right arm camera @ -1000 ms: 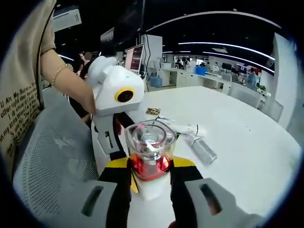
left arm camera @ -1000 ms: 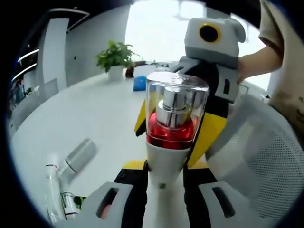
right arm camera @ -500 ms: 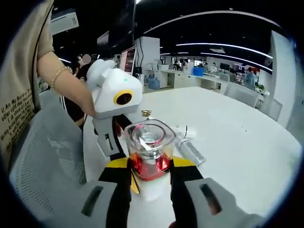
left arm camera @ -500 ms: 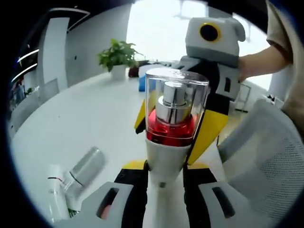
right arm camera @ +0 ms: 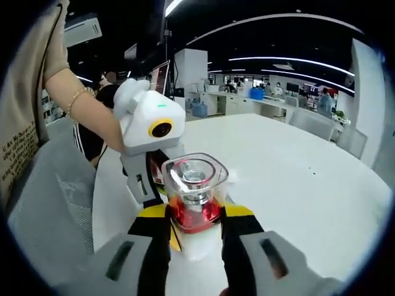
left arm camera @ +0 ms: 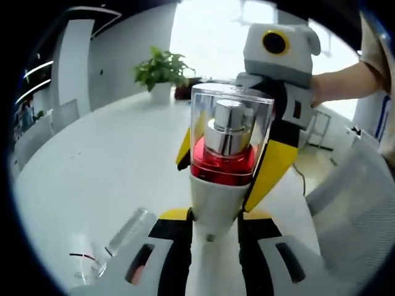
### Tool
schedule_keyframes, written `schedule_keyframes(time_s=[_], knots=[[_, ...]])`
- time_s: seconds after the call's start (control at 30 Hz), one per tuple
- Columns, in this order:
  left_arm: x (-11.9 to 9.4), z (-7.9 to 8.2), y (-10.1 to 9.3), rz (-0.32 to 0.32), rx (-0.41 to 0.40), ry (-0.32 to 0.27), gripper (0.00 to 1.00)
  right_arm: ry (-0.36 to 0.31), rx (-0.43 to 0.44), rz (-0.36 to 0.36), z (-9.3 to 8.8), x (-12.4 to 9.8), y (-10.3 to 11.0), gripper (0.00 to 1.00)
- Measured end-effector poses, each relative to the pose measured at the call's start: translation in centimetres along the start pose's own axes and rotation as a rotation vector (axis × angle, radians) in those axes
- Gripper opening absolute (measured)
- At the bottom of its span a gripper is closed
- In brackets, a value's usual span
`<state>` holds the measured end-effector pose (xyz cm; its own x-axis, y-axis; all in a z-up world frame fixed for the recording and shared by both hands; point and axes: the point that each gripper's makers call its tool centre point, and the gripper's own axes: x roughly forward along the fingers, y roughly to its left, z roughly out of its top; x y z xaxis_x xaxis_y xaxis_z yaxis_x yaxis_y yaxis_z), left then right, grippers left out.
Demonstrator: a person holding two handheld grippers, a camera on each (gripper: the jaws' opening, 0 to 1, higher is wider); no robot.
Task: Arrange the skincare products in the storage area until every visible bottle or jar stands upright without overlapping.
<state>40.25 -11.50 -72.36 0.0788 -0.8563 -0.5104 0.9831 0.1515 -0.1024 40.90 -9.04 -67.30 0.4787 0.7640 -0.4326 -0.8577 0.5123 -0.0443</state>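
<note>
Red-filled pump bottle (left arm camera: 227, 154) with a clear cap stands upright above the white table (left arm camera: 99, 166), clamped between both claws: left claw (left arm camera: 213, 231) and right claw (right arm camera: 194, 231) each grip its white base from opposite sides.

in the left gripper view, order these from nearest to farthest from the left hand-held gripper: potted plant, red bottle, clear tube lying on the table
1. Red bottle: held between the left hand-held gripper jaws, centre.
2. Clear tube: lying on the white table, lower left.
3. Potted plant: far table edge, upper left.
</note>
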Motion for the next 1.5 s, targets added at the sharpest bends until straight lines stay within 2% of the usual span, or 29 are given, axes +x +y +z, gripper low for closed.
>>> schedule_keyframes(time_s=[0.23, 0.3, 0.33, 0.37, 0.4, 0.43, 0.5, 0.53, 0.57, 0.6, 0.63, 0.7, 0.97, 1.1, 1.2, 1.33, 1.5], knots=[[0.9, 0.0, 1.4, 0.014, -0.01, 0.008, 0.25, 0.02, 0.007, 0.01, -0.9, 0.4, -1.6, 0.31], [1.1, -0.5, 1.7, 0.018, -0.003, 0.031, 0.24, 0.02, 0.005, 0.011, -0.9, 0.5, -1.7, 0.31], [1.1, -1.5, 1.9, 0.022, 0.018, 0.09, 0.23, 0.02, 0.003, 0.012, -0.9, 0.5, -1.7, 0.31], [1.1, -3.3, 2.1, 0.032, 0.058, 0.181, 0.22, 0.022, -0.002, 0.014, -0.9, 0.6, -1.8, 0.31], [1.2, -4.0, 2.2, 0.035, 0.067, 0.208, 0.2, 0.021, -0.003, 0.018, -0.9, 0.6, -1.8, 0.31], [1.4, -4.1, 2.1, 0.031, 0.05, 0.189, 0.18, 0.021, -0.002, 0.022, -0.9, 0.6, -1.9, 0.31], [1.2, -4.3, 1.8, 0.011, 0.019, 0.182, 0.05, 0.02, -0.001, 0.012, -0.9, 0.6, -2.2, 0.31], [0.9, -4.2, 2.0, 0.026, 0.017, 0.171, 0.0, 0.021, 0.001, 0.008, -0.9, 0.5, -2.5, 0.31], [1.0, -3.2, 2.8, 0.073, -0.01, 0.117, 0.03, 0.02, 0.006, 0.009, -0.9, 0.5, -2.8, 0.31], [0.9, -3.4, 2.8, 0.069, -0.034, 0.133, 0.06, 0.02, 0.006, 0.007, -0.9, 0.5, -2.9, 0.31], [1.0, -2.9, 2.8, 0.058, -0.038, 0.11, 0.09, 0.017, 0.009, 0.005, -1.0, 0.5, -3.1, 0.31], [0.9, -2.8, 2.9, 0.061, -0.019, 0.112, 0.13, 0.014, 0.011, 0.011, -0.9, 0.5, -3.1, 0.31], [0.8, -2.4, 2.7, 0.069, -0.038, 0.09, 0.14, 0.023, -0.016, 0.041, -0.8, 0.7, -3.1, 0.31], [0.0, -2.2, 2.6, 0.085, -0.048, 0.079, 0.15, 0.031, -0.017, 0.067, -0.9, 0.8, -3.1, 0.32], [-0.9, -2.1, 2.9, 0.108, -0.066, 0.064, 0.17, 0.059, -0.009, 0.061, -1.3, 0.7, -3.3, 0.38], [-2.4, -1.8, 2.7, 0.13, -0.105, 0.031, 0.22, 0.037, 0.036, 0.031, -0.9, 0.3, -3.3, 0.43], [-4.2, -1.9, 2.4, 0.17, -0.13, 0.023, 0.29, 0.061, 0.039, 0.012, -1.2, -0.2, -2.2, 0.51]])
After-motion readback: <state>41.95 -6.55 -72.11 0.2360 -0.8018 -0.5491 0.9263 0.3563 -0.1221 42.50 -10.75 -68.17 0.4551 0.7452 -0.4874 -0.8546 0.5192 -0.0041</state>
